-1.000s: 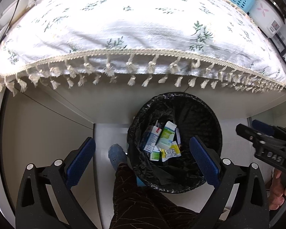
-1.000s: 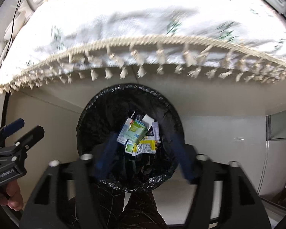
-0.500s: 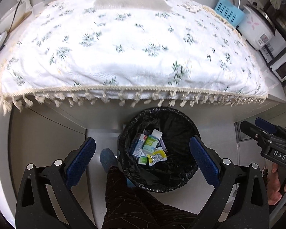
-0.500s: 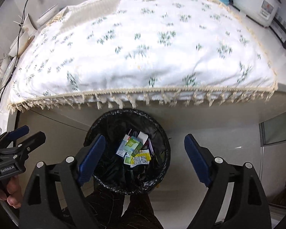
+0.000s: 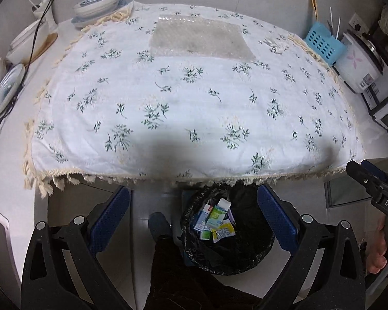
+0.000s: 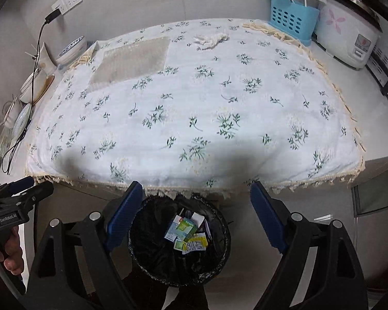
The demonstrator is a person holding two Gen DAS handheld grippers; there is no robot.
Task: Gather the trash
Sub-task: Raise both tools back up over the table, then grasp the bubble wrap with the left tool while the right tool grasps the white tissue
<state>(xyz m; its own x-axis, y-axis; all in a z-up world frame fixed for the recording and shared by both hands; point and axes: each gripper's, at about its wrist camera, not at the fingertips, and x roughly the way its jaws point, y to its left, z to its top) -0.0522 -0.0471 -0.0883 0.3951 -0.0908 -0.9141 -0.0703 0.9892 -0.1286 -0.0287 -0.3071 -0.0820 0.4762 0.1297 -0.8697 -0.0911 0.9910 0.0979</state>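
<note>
Left tongs [image 5: 192, 214]: blue pads spread wide, nothing between them. Right tongs [image 6: 195, 215]: also wide apart and empty. Both point steeply down, framing the bin [image 6: 152, 253] on the floor, which sits just under the worktop's near edge, probably so trash can be dropped straight in from above.

Bin is lined with a black bag; inside lies a small heap of cartons and wrappers [image 6: 187, 231], the blue-green carton on top, a yellow wrapper beside it. It rests loose at the bottom, well below the rim, clear of either pad. Judgement: this load is delivered, and empty open tongs suit a return for more.

Person's dark trouser leg [image 5: 178, 271] and a foot stand just beside the bin.

Above: worktop covered by a white floral cloth [image 5: 194, 98] with a tasselled fringe hanging over the bin's far rim. On the cloth, at the far side, a flat sheet of bubble wrap [image 5: 199, 37] and a crumpled white scrap [image 6: 210, 40], well apart from each other. Both look like the remaining trash, though the scrap is too small to identify.

Around the cloth's edges: bowls [image 5: 97, 4] at left, blue basket [image 6: 291, 16] and rice cooker [image 6: 346, 35] at right. Kept off the cloth, likely not trash.
</note>
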